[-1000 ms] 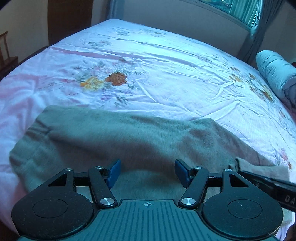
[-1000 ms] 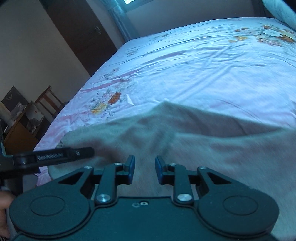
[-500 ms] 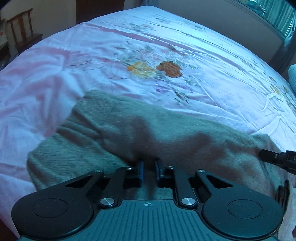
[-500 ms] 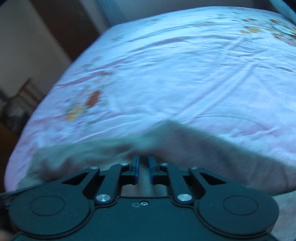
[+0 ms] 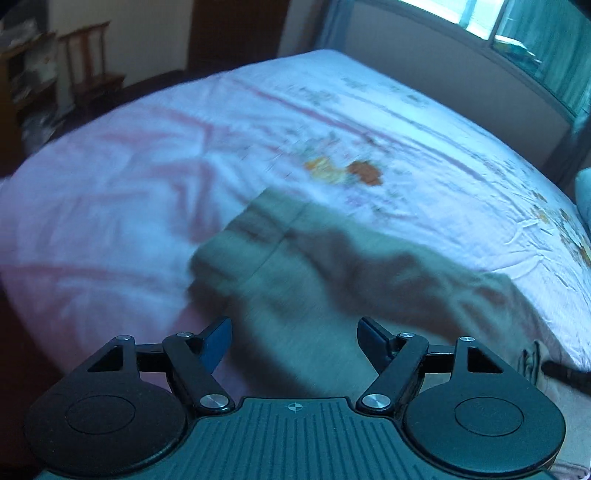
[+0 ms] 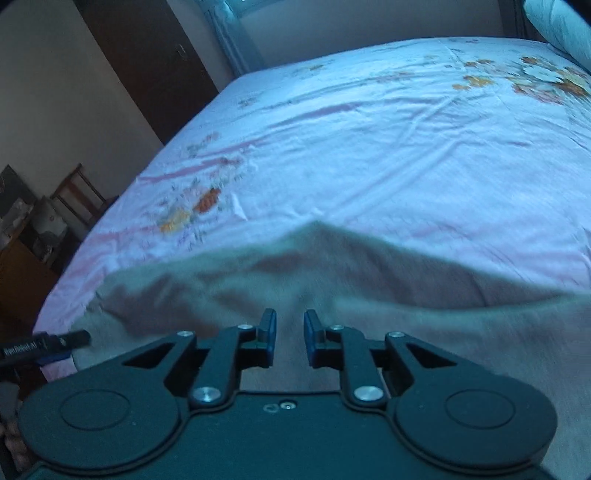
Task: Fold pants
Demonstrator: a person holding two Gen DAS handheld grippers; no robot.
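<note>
Left fingers (image 5: 218, 341) opening wide, tilted down over grey pants (image 5: 332, 266), right fingers (image 6: 268, 330) parting, gripping nothing

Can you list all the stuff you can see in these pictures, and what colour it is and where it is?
pants: one, grey-green, lying crumpled across the near part of the bed.
bedsheet: one, pale pink with orange flowers, covering the bed.
chair: one, dark wood, by the wall beyond the bed.
door: one, dark brown, in the far wall.
pillow: one, pale blue, far corner of the bed.
window: one, bright, behind the bed.
left gripper: black, blue pads, jaws opening wide over the pants.
right gripper: black, blue pads, jaws opening slightly, pants beneath.
</note>
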